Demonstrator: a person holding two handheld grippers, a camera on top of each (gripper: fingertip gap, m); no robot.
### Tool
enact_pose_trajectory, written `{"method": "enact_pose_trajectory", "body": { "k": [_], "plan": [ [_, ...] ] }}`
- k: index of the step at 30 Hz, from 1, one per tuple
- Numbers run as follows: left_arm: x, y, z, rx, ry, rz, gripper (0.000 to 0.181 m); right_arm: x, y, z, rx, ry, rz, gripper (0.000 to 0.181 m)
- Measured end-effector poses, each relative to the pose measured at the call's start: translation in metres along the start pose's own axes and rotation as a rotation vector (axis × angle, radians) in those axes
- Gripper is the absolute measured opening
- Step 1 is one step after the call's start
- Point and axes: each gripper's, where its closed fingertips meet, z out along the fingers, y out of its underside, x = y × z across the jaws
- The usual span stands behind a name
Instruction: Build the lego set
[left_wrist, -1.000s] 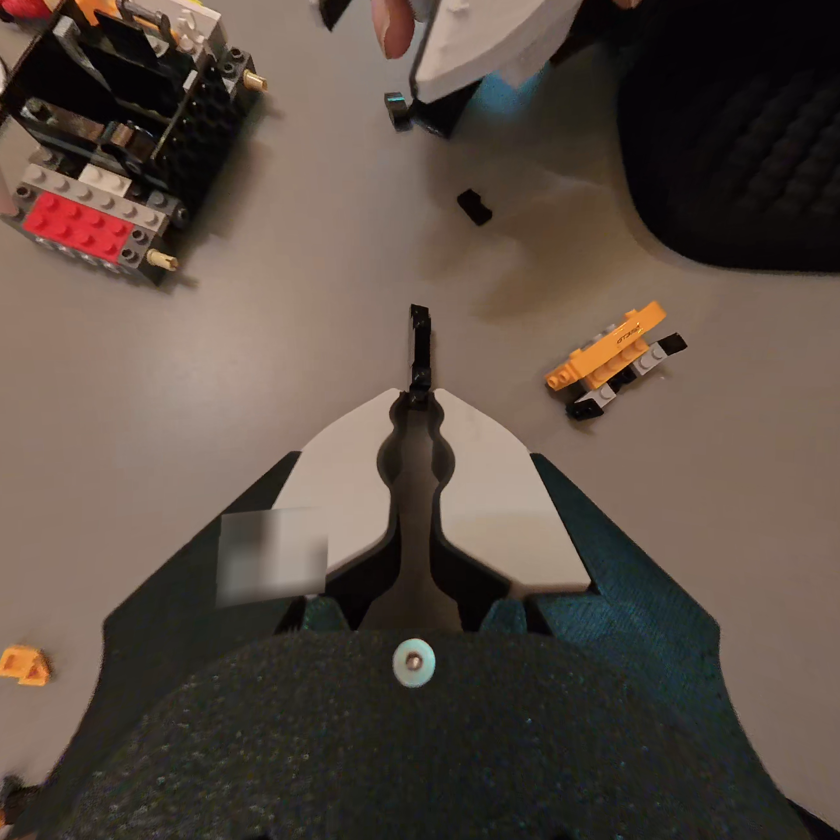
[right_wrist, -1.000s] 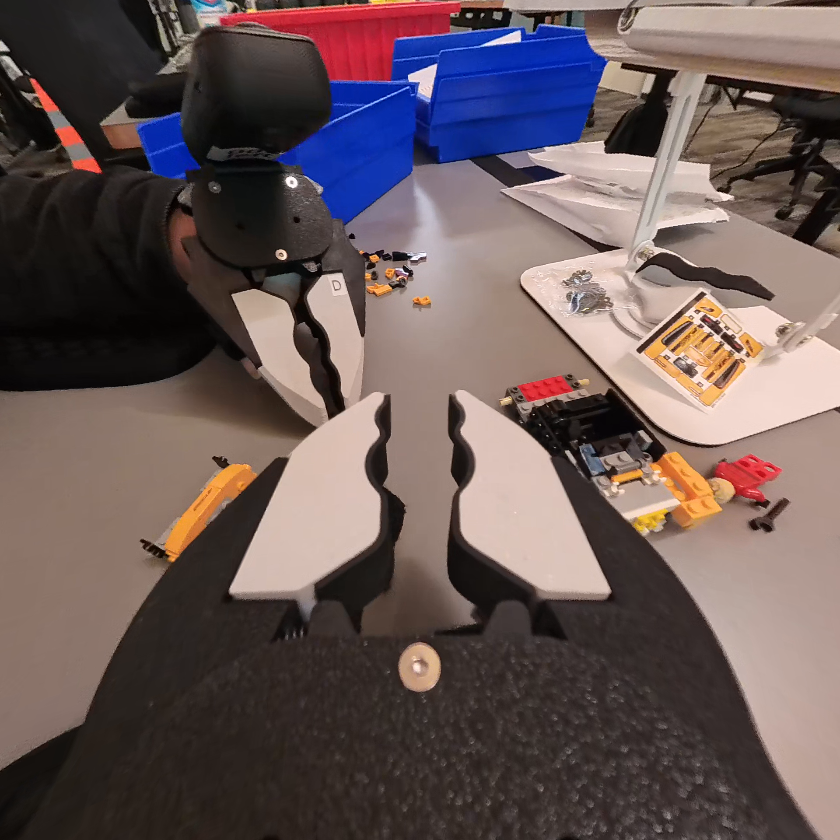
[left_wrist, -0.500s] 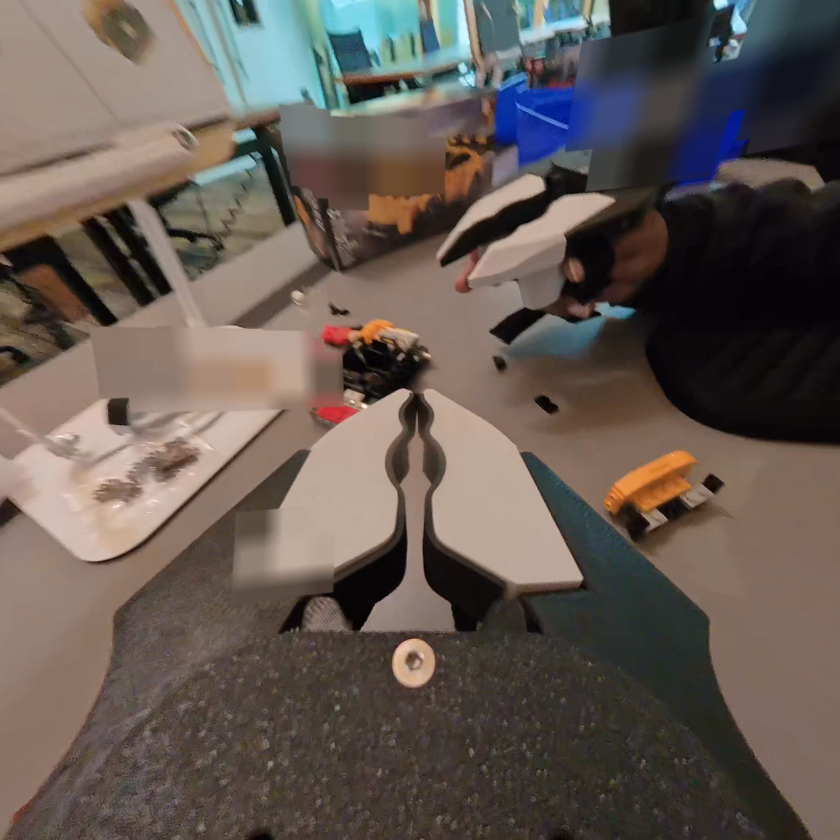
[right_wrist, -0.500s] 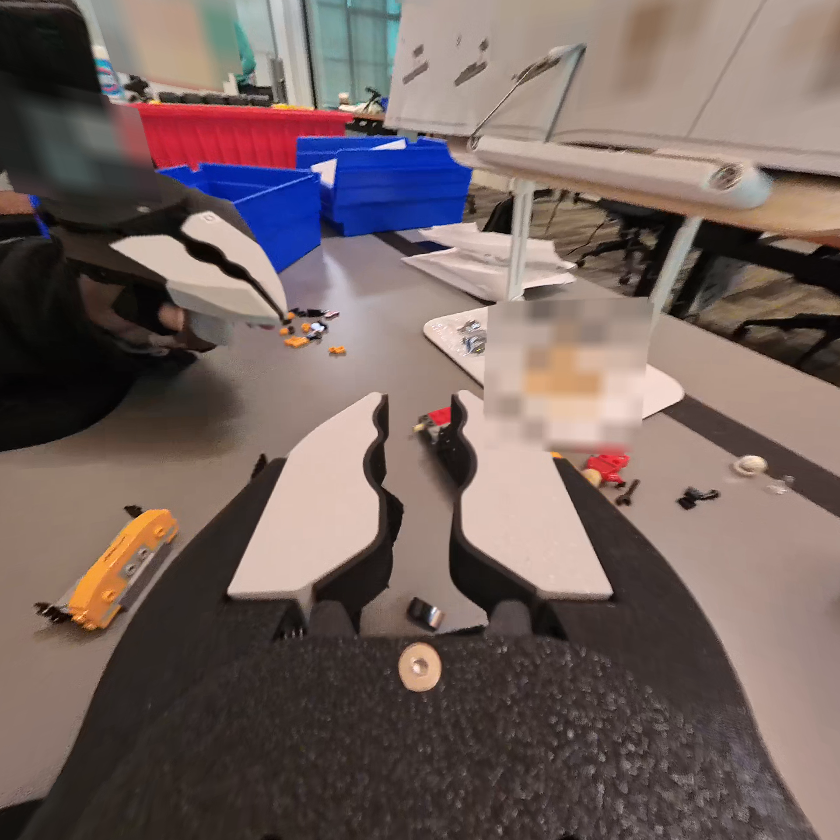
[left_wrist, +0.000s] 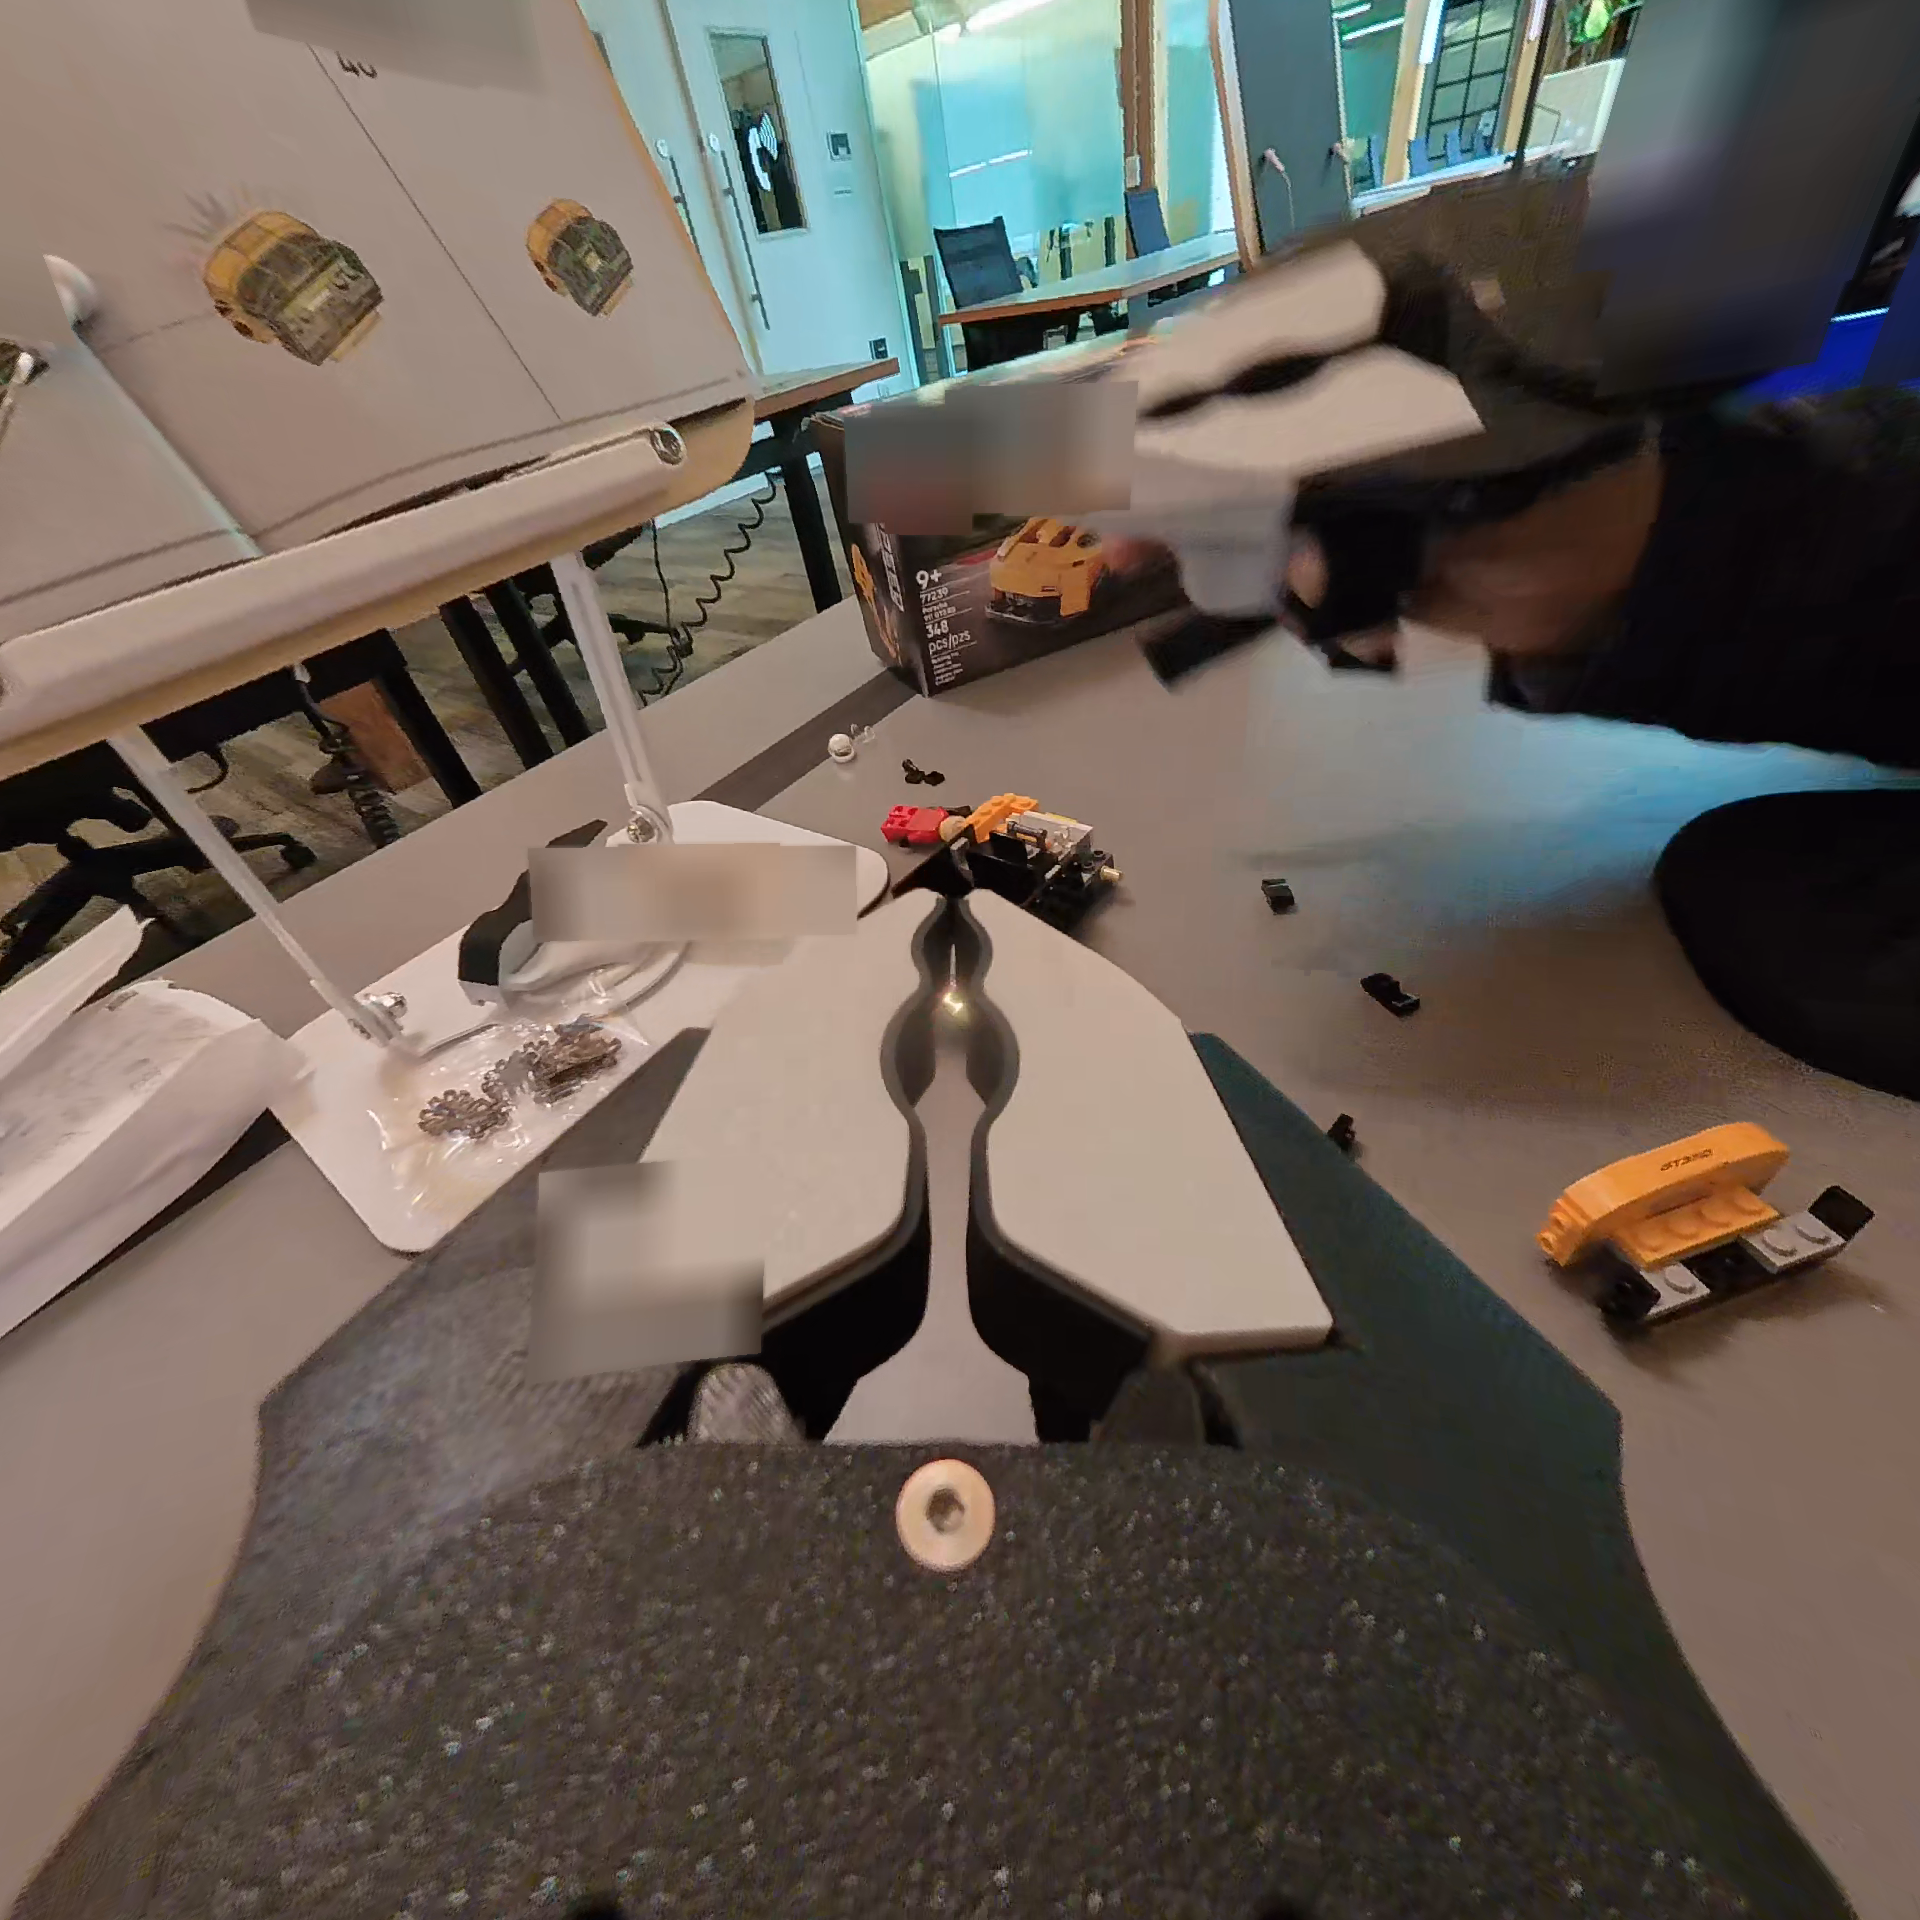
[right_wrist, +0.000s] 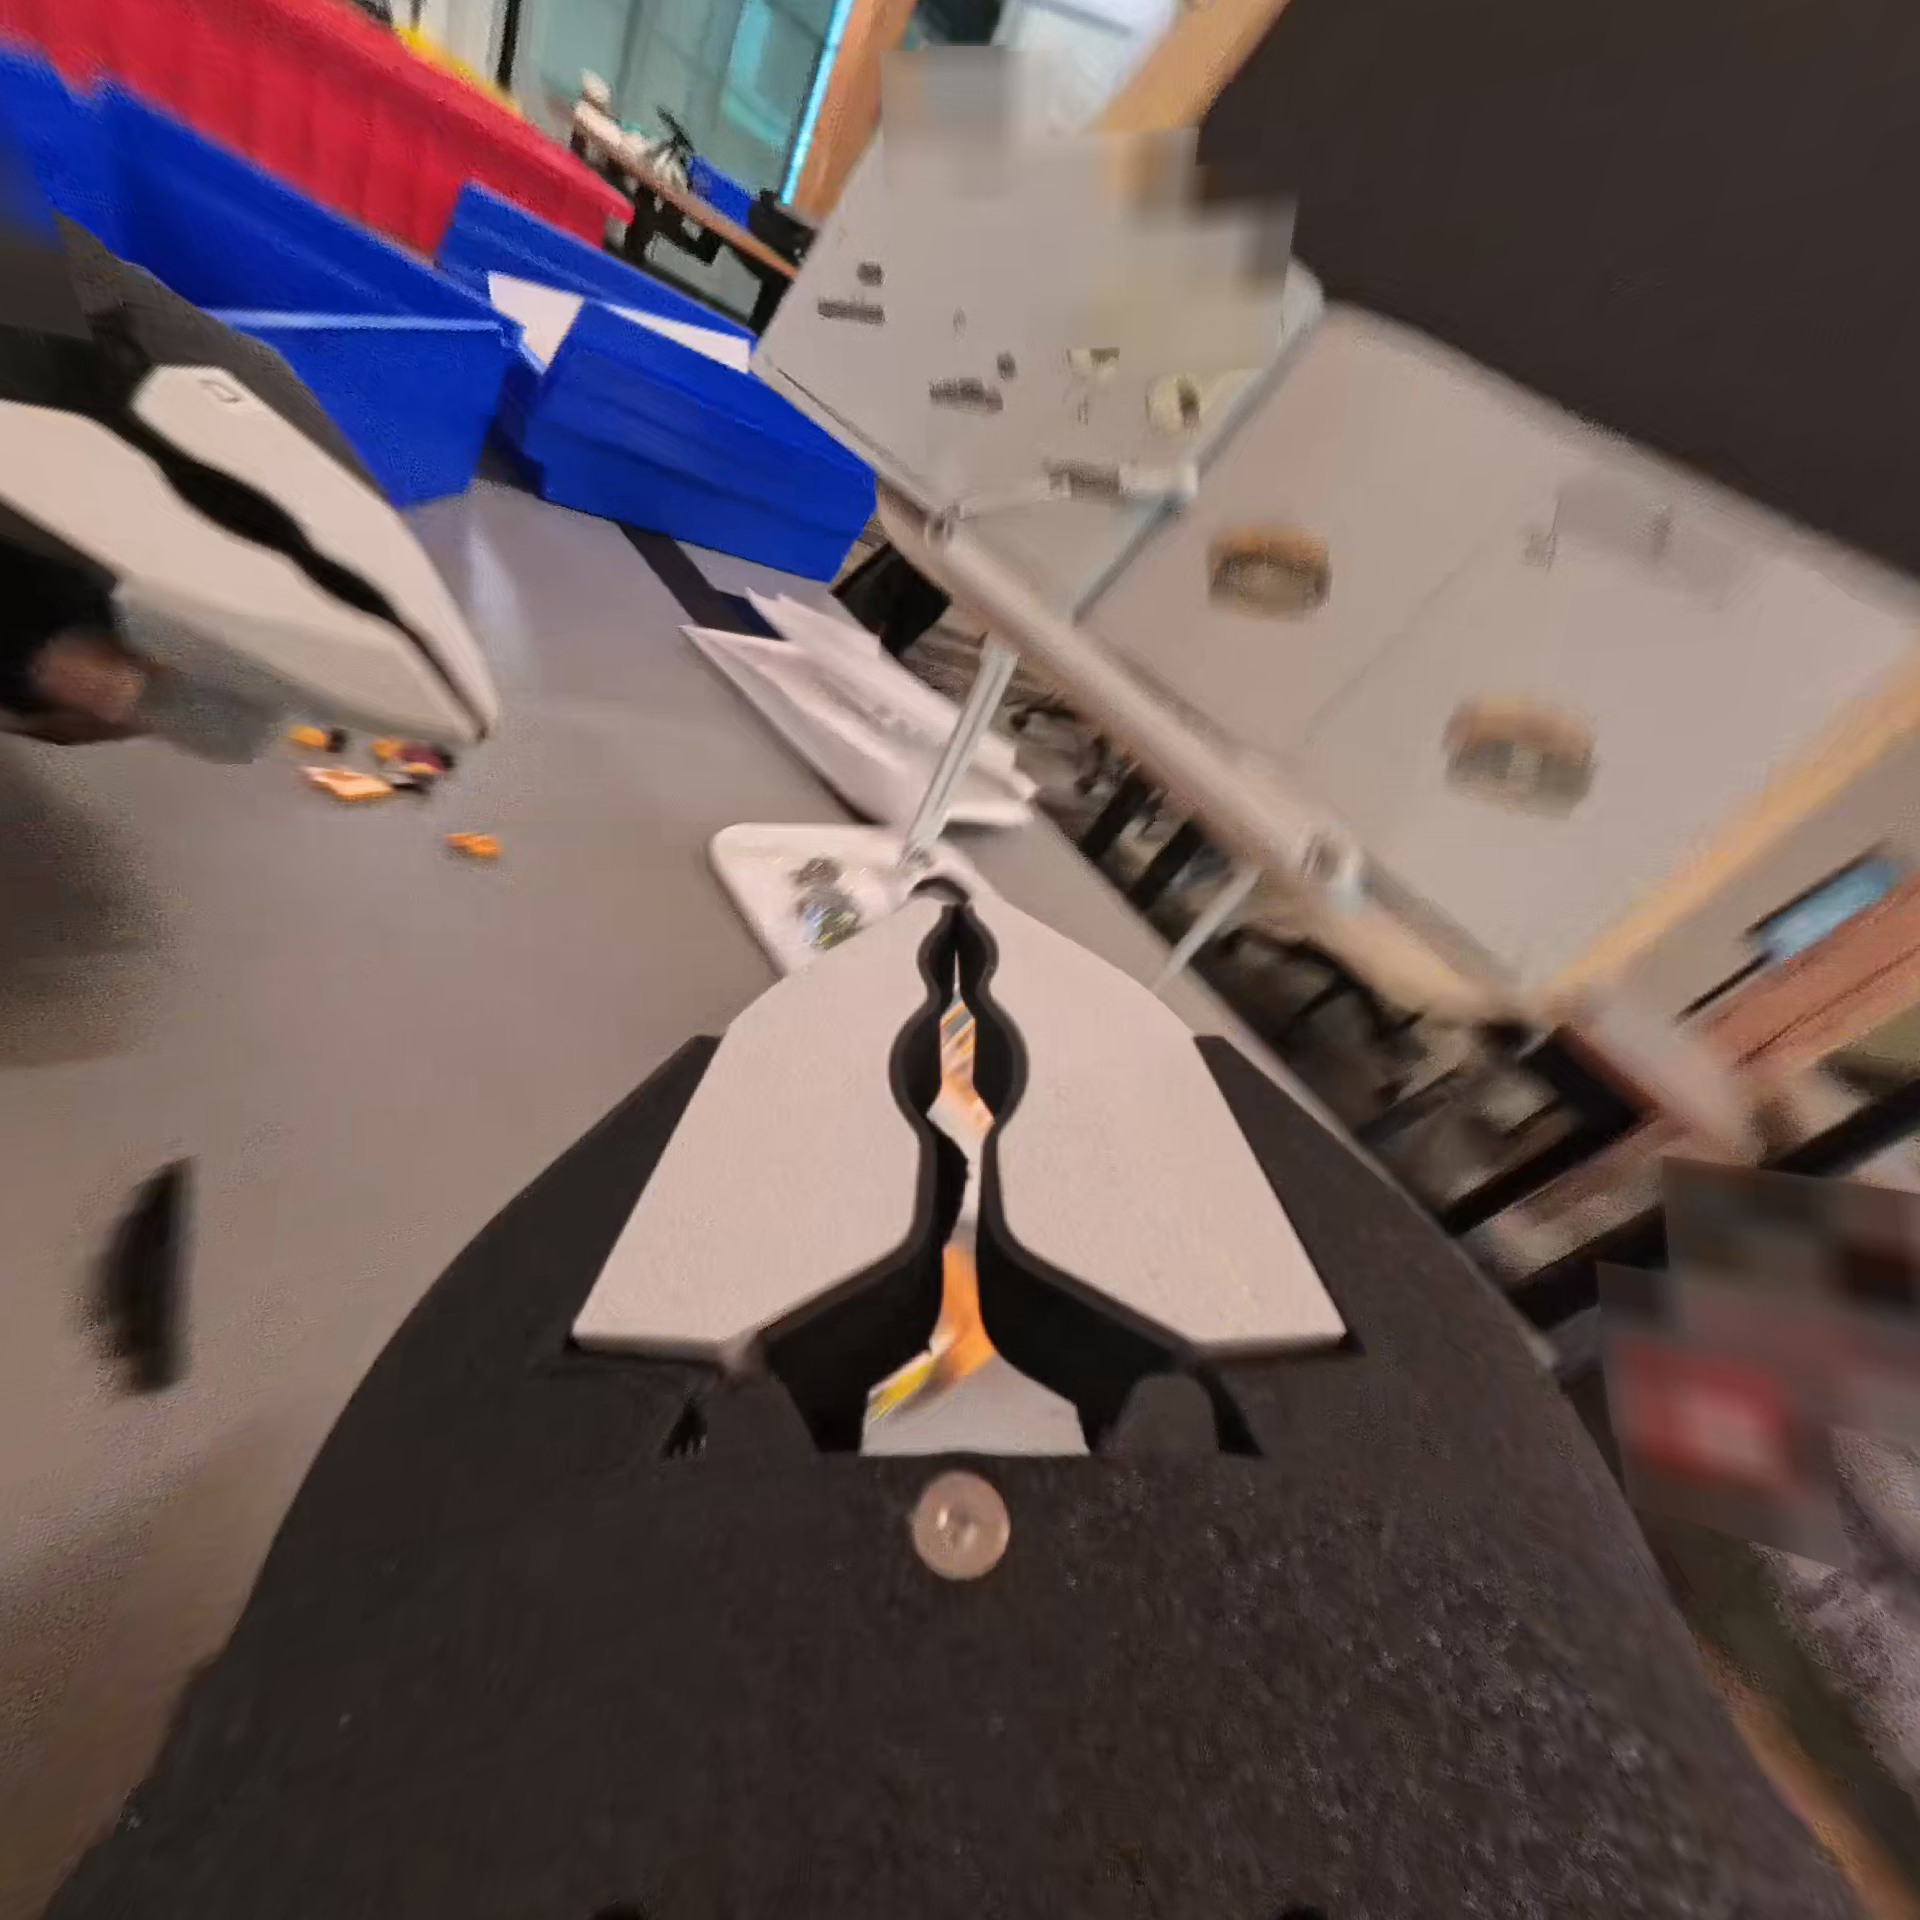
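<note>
Now lifted and tipped up from table: left gripper (left_wrist: 951, 914) closed, seemingly empty. Right gripper (right_wrist: 956, 920) closed too. Orange subassembly (left_wrist: 1688, 1210) at four o'clock: light, rigid, snap-apart; best pinched across its sides.

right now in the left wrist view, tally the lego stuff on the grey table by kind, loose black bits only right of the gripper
partly built lego assemblies, black chassis and orange-and-grey section: 2
cardboard lego set box: 1
small loose black pieces on that side: 3
total: 6
</note>
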Motion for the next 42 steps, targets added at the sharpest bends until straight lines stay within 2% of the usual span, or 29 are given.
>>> {"method": "enact_pose_trajectory", "body": {
  "k": [1, 4, 6, 8, 12, 14, 16, 21, 36, 39, 42],
  "plan": [
    [0.001, 0.002, 0.001, -0.008, 0.006, -0.001, 0.0, 0.006, -0.017, 0.015, 0.0, 0.0, -0.108, 0.0],
    [0.005, 0.007, 0.002, -0.031, 0.012, 0.018, 0.0, 0.023, -0.063, 0.07, -0.016, -0.013, -0.457, 0.023],
    [0.006, 0.006, 0.0, -0.035, 0.015, 0.038, 0.0, 0.035, -0.072, 0.108, -0.08, -0.024, -0.732, 0.031],
    [0.006, 0.006, -0.001, -0.035, 0.026, 0.036, 0.0, 0.04, -0.072, 0.139, -0.134, -0.069, -0.948, 0.032],
    [0.006, 0.004, -0.004, -0.026, 0.048, 0.01, 0.0, 0.047, -0.064, 0.18, -0.225, -0.142, -1.124, 0.028],
    [0.006, 0.004, -0.005, -0.022, 0.059, -0.014, 0.0, 0.047, -0.059, 0.19, -0.252, -0.163, -1.166, 0.022],
    [0.007, 0.005, -0.005, -0.025, 0.07, -0.034, 0.0, 0.052, -0.054, 0.195, -0.274, -0.123, -1.205, 0.009],
    [0.011, 0.006, -0.004, -0.033, 0.086, -0.027, 0.0, 0.052, -0.043, 0.192, -0.278, -0.095, -1.124, 0.005],
    [0.012, 0.009, -0.003, -0.048, 0.083, -0.016, 0.0, 0.05, -0.04, 0.188, -0.265, -0.07, -0.943, 0.006],
    [0.01, 0.009, -0.003, -0.05, 0.073, -0.009, 0.0, 0.052, -0.058, 0.171, -0.184, -0.038, -0.78, 0.014],
    [0.008, 0.008, -0.004, -0.047, 0.061, -0.009, 0.0, 0.045, -0.066, 0.128, -0.123, -0.106, -0.464, 0.016]
  ]
}}
